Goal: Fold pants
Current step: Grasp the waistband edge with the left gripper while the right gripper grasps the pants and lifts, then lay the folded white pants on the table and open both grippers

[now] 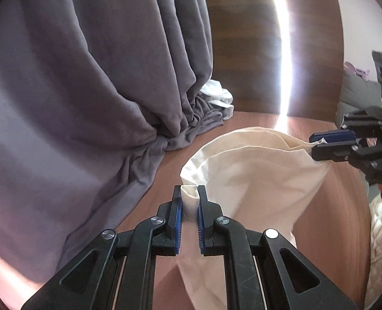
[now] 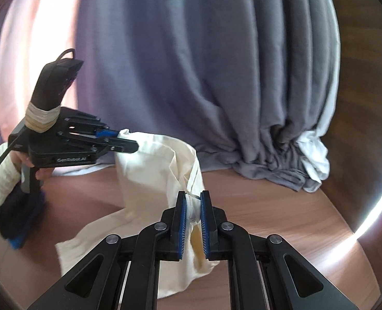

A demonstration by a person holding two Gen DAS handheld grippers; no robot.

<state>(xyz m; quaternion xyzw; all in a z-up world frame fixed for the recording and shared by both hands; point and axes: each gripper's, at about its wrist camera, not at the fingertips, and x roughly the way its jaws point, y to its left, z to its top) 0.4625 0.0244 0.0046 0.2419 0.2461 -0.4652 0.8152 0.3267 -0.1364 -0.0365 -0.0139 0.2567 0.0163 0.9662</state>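
Observation:
Cream pants (image 1: 253, 170) hang lifted above a brown wooden table (image 1: 343, 206). My left gripper (image 1: 190, 193) is shut on one corner of the cloth, seen in the right wrist view (image 2: 126, 140) at the left. My right gripper (image 2: 194, 201) is shut on another corner; in the left wrist view (image 1: 313, 146) it pinches the cloth at the right. The pants (image 2: 154, 175) sag between both grippers, and their lower part trails onto the table (image 2: 281, 206).
A grey curtain (image 1: 87, 77) hangs behind and bunches on the table's far edge, with white cloth (image 1: 218, 94) beside it. A wooden wall panel (image 1: 242, 38) and a bright light gap stand at the back.

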